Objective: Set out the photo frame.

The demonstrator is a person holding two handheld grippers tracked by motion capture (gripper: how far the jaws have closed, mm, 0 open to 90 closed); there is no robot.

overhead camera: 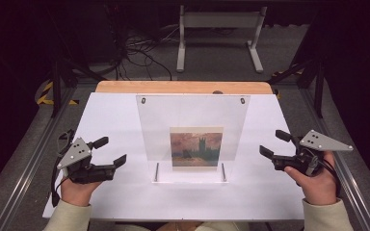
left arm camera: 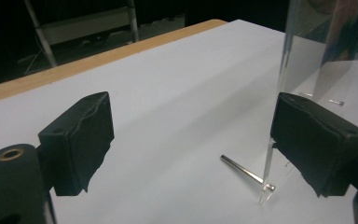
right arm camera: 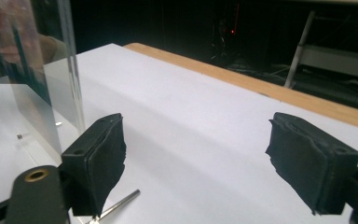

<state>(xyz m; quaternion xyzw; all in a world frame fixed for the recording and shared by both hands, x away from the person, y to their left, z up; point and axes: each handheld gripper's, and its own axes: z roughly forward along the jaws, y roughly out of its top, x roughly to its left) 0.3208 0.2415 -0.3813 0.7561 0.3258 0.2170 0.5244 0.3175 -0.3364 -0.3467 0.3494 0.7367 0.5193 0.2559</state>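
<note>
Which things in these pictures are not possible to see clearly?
- Picture in the clear frame: high view, too small for details.
- Clear frame's top: left gripper view, cut off by the upper edge.
- Metal pin: right gripper view, its near end hidden behind the right gripper jaw.
- Floor cables: high view, too dark.

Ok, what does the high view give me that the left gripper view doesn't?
High view alone: the painted card inside the clear stand, both hands, and the right tool open, apart from the stand. Left gripper view alone: the stand's near edge close up, passing just by one pad of the left tool, and its metal pin. Both: the white table, open left tool, nothing held.
</note>
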